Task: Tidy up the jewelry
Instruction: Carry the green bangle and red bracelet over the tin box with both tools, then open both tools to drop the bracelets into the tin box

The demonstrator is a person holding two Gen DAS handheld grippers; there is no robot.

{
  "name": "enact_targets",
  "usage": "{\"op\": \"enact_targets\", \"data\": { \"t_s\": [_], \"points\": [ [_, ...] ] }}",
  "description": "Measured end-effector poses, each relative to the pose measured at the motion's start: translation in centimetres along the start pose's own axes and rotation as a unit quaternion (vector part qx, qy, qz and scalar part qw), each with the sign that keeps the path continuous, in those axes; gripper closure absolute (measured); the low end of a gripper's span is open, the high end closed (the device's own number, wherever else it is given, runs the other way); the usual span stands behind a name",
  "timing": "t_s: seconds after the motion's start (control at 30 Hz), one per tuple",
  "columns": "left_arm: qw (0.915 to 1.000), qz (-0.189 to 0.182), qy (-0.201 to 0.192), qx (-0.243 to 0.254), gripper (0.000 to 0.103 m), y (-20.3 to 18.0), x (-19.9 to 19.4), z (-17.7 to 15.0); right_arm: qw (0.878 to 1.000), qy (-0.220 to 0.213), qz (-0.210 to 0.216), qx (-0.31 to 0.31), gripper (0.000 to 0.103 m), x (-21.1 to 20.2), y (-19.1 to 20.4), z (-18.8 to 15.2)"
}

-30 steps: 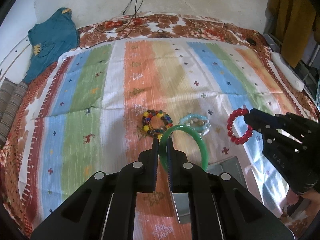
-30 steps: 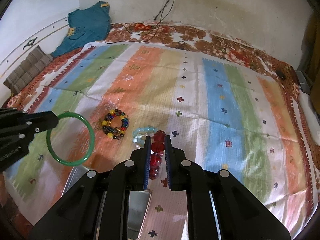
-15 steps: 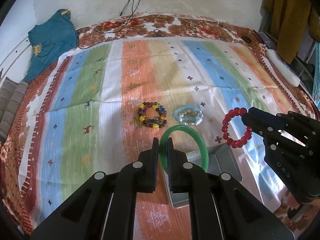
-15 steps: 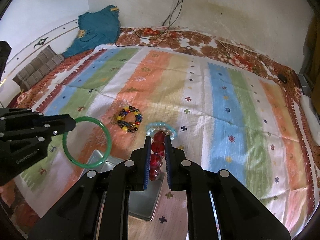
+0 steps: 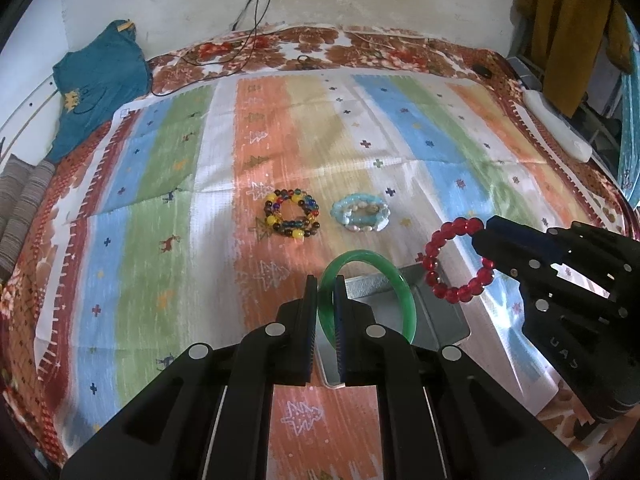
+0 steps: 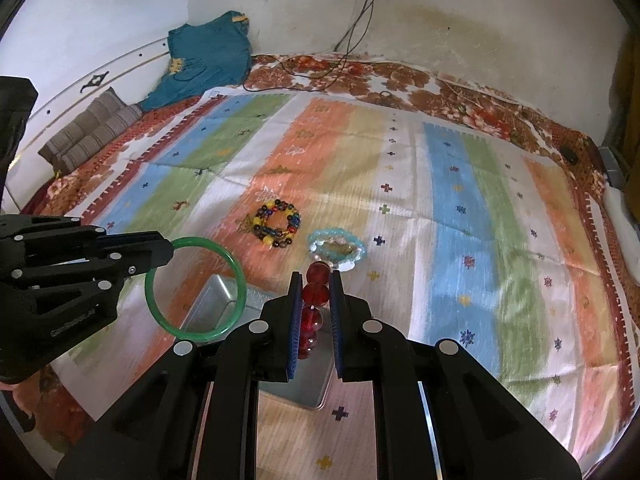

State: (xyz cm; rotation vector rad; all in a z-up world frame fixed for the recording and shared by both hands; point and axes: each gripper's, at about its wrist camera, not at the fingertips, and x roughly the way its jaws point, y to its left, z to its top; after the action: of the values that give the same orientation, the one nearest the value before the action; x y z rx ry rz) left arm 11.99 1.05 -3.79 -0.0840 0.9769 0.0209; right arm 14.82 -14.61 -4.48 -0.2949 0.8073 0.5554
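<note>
My left gripper point(image 5: 326, 280) is shut on a green bangle point(image 5: 402, 286) and holds it in the air over a metal tray point(image 5: 440, 312). The bangle also shows in the right wrist view point(image 6: 236, 276). My right gripper point(image 6: 316, 276) is shut on a red bead bracelet point(image 6: 315, 294), held above the tray point(image 6: 216, 300); it also shows in the left wrist view point(image 5: 442, 292). A multicoloured bead bracelet point(image 5: 292, 218) and a light blue bead bracelet point(image 5: 360, 214) lie on the striped cloth point(image 5: 160, 184) beyond the tray.
The striped cloth covers a floral bedspread point(image 5: 360, 46) against a wall. A teal garment point(image 5: 96, 84) lies at the far left, striped cushions point(image 6: 88, 132) beside it. Cables point(image 6: 320, 68) run from a wall socket. A white object point(image 5: 556, 128) lies at the right edge.
Both grippers have pulled back toward me with their bracelets, so the tray now lies under them. The two bracelets on the cloth have not moved.
</note>
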Motion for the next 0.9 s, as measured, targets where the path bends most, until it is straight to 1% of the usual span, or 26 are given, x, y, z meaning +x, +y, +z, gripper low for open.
{"op": "enact_targets", "data": {
  "t_s": [0.1,0.17,0.2,0.23,0.27,0.3,0.33,0.37,0.5,0.57,0.63,0.9],
  "points": [
    [0.9999,-0.009,0.009,-0.003,0.095,-0.1,0.2,-0.2,1.0,-0.002,0.004,-0.001,0.089,-0.3,0.1,-0.2],
    [0.9996,-0.018,0.022,-0.008,0.093,0.0,0.6,-0.5,1.0,-0.001,0.008,0.003,0.089,-0.2,0.0,-0.4],
    [0.9996,-0.011,0.023,-0.011,0.09,0.1,0.7,-0.6,1.0,-0.001,0.007,0.004,0.089,-0.2,-0.1,-0.4],
    [0.9997,-0.001,0.023,-0.008,0.086,0.1,0.7,-0.6,1.0,0.0,0.001,0.004,0.087,-0.1,-0.3,-0.4],
    [0.9998,0.003,0.021,-0.006,0.084,0.1,0.6,-0.6,1.0,-0.001,-0.004,0.006,0.083,-0.1,-0.4,-0.3],
    [0.9998,0.006,0.019,-0.006,0.083,0.2,0.5,-0.5,1.0,-0.001,-0.008,0.011,0.071,-0.1,-0.8,-0.3],
    [0.9998,0.007,0.017,-0.011,0.08,0.5,0.5,-0.5,1.0,0.0,-0.009,0.015,0.067,-0.1,-1.0,-0.3],
    [0.9997,0.007,0.017,-0.015,0.077,0.6,0.4,-0.4,1.0,0.002,-0.01,0.018,0.067,0.0,-1.3,-0.3],
    [0.9995,0.012,0.023,-0.021,0.073,1.2,0.8,-0.4,1.0,0.011,-0.012,0.023,0.063,0.6,-1.9,-0.2],
    [0.9993,0.013,0.025,-0.024,0.069,1.5,1.0,-0.4,1.0,0.014,-0.012,0.024,0.061,0.8,-2.0,-0.3],
    [0.9992,0.013,0.025,-0.027,0.063,1.6,1.0,-0.3,1.0,0.016,-0.011,0.024,0.057,1.0,-2.1,-0.3],
    [0.9992,0.007,0.018,-0.034,0.049,2.1,0.9,0.0,0.999,0.029,-0.01,0.032,0.046,2.0,-2.6,-0.2]
  ]
}}
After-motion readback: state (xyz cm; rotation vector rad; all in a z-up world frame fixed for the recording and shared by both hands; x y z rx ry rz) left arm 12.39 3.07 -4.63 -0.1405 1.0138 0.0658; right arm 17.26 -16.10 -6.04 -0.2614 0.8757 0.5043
